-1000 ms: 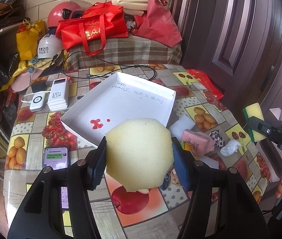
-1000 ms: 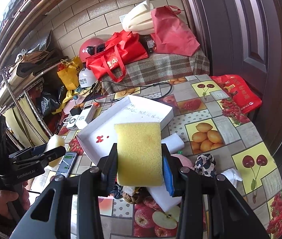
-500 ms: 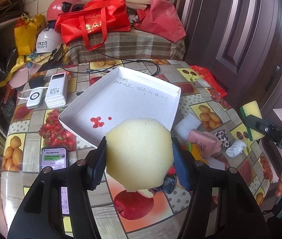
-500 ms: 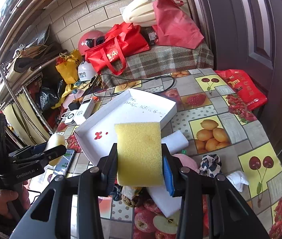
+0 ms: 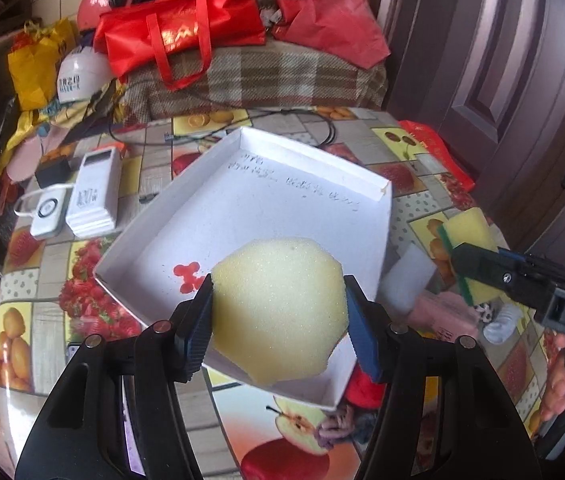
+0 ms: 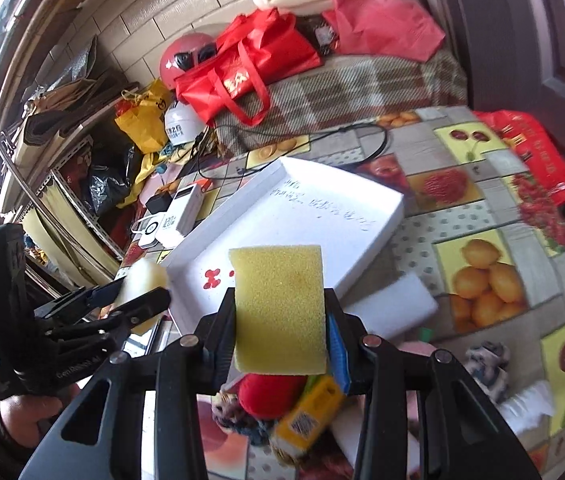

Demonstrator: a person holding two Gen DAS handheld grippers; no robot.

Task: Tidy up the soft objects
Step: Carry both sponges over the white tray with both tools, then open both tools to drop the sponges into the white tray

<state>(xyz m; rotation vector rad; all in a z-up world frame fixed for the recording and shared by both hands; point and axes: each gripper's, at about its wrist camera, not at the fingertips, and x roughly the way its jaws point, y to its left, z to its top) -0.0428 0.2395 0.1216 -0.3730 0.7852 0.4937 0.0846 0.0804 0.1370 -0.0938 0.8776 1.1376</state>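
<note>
My left gripper (image 5: 278,312) is shut on a pale yellow round sponge (image 5: 278,304) and holds it over the near corner of a white shallow box (image 5: 314,196). My right gripper (image 6: 280,320) is shut on a yellow rectangular sponge (image 6: 280,308), just short of the box's (image 6: 322,216) near edge. The right gripper and its sponge (image 5: 470,232) show at the right of the left wrist view. The left gripper with its sponge (image 6: 142,284) shows at the left of the right wrist view.
A white foam block (image 6: 390,308), a red soft ball (image 6: 270,396), a yellow packet (image 6: 310,412), a patterned cloth (image 6: 486,364) and a pink pack (image 5: 438,312) lie by the box. Power banks (image 5: 90,196) and a cable (image 5: 290,120) lie further back. Bags sit behind the table.
Both grippers have moved forward toward the white box with their sponges. The left sponge now hangs over the box's near corner; the right gripper has come closer to the box.
</note>
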